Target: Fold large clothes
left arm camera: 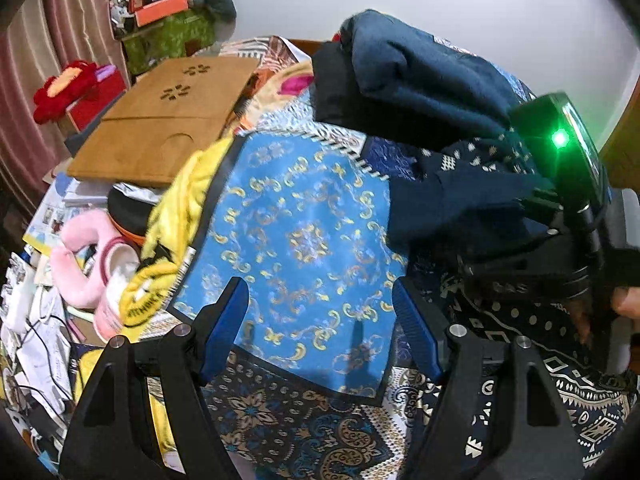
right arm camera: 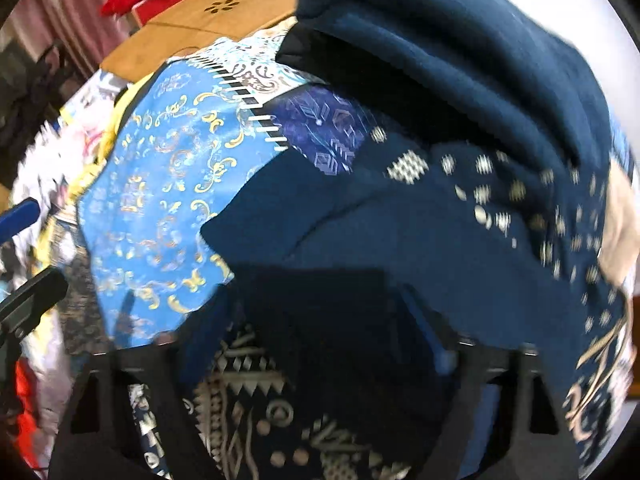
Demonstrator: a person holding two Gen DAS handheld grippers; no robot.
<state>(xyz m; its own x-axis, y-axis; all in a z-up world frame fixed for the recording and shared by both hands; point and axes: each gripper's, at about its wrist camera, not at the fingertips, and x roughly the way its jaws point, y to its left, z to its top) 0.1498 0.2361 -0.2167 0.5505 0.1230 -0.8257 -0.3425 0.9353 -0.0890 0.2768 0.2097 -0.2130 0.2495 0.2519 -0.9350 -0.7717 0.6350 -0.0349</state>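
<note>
The dark blue garment (left arm camera: 460, 208) lies on a patterned bedspread (left arm camera: 304, 232), in front of the right gripper (right arm camera: 320, 344) and to the right of the left gripper (left arm camera: 320, 316). Its long axis is hard to tell, because the cloth is bunched; in the right wrist view one edge (right arm camera: 280, 216) runs from the lower left up to the right, and a band of small white marks (right arm camera: 484, 184) crosses its upper part. Behind it sits one rolled teal-blue bundle (left arm camera: 420, 72) on top of a black folded piece (left arm camera: 332, 88).

The left gripper stands open above the light blue panel of the bedspread, with its two blue fingers (left arm camera: 228, 320) well apart and no cloth between them. The right gripper is down in the dark cloth; its fingertips are in shadow and blurred, so I cannot tell if it pinches the garment.

On the left side the bed is crowded: one wooden board (left arm camera: 168, 112), one yellow cloth (left arm camera: 176, 216), pink slippers (left arm camera: 88, 264) and papers (left arm camera: 40, 340). The free room is the blue panel in the middle. A white wall (left arm camera: 480, 12) is behind the bed.
</note>
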